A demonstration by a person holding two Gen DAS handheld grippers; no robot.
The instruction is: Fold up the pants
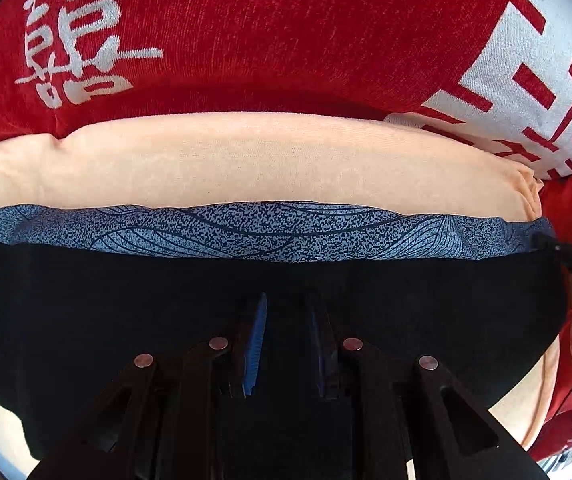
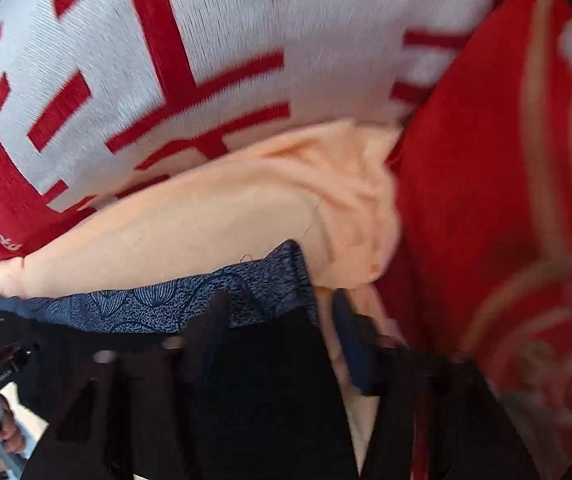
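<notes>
The dark navy pants lie folded on the red bedspread, with a blue patterned band along their far edge. My left gripper hovers over the middle of the dark cloth, jaws a little apart, nothing between them. In the right wrist view the pants and the patterned band show at their right corner. My right gripper stands open around that corner, one finger on the cloth, the other finger beside it over peach fabric.
A peach folded garment lies just beyond the pants; its bunched end shows in the right wrist view. The red bedspread with white characters surrounds everything. The other gripper's tip shows at right.
</notes>
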